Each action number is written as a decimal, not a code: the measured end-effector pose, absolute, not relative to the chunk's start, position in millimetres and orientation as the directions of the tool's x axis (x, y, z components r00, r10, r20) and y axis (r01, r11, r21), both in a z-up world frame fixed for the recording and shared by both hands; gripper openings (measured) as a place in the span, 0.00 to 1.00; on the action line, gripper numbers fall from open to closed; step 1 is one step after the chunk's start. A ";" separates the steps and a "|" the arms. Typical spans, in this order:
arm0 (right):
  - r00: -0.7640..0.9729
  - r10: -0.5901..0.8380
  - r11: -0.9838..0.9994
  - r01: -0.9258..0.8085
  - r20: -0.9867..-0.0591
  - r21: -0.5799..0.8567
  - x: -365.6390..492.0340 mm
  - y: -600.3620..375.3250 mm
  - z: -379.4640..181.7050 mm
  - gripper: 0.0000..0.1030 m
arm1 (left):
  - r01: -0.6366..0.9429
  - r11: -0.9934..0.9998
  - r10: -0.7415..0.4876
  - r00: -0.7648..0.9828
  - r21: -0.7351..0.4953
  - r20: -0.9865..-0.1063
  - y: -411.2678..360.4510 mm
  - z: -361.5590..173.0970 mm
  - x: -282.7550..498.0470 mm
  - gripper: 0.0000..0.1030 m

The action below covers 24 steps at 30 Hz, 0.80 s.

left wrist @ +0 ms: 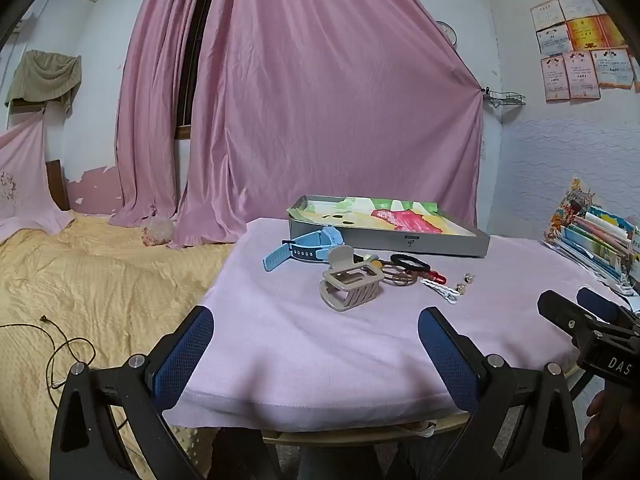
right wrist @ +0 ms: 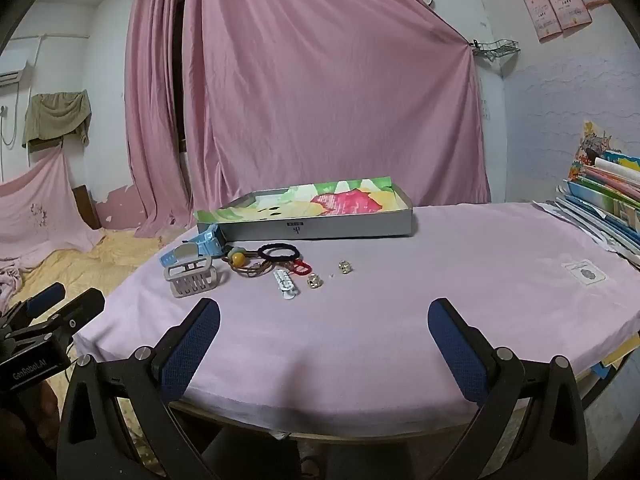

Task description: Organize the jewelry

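Observation:
A beige claw clip [left wrist: 350, 283] [right wrist: 191, 277], a blue watch [left wrist: 304, 246] [right wrist: 200, 245], a black hair tie [left wrist: 410, 263] [right wrist: 279, 251], brown ties with a yellow bead [right wrist: 244, 265], a red clip [right wrist: 299, 267], a white clip [left wrist: 440, 290] [right wrist: 285, 282] and two small gold earrings [right wrist: 314, 281] [right wrist: 345, 267] lie on the pink-covered table. Behind them stands a shallow grey box [left wrist: 400, 242] [right wrist: 320, 229] lined with colourful paper. My left gripper [left wrist: 316, 356] and right gripper [right wrist: 324, 346] are open and empty at the table's near edge.
A stack of books [left wrist: 596, 240] [right wrist: 604, 204] sits at the table's right. A small packet [right wrist: 586, 273] lies on the cloth at the right. A yellow bed [left wrist: 80, 280] with a cable is left of the table. Pink curtains hang behind.

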State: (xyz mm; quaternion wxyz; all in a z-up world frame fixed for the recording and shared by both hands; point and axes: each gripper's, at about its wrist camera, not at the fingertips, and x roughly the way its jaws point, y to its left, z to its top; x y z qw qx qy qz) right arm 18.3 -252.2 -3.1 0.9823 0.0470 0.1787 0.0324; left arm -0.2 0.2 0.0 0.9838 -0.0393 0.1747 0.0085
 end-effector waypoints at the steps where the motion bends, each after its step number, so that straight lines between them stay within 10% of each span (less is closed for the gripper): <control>1: 0.933 0.080 0.993 -0.046 -0.350 0.104 18.6 -252.3 -3.4 0.99 | -0.029 0.997 0.001 0.940 -0.077 -0.342 0.5 0.1 -0.6 1.00; 24: 0.930 0.085 0.992 -0.046 -0.357 0.115 20.6 -251.5 -5.8 0.99 | -0.026 0.996 -0.004 0.940 -0.084 -0.342 1.2 2.0 -1.3 1.00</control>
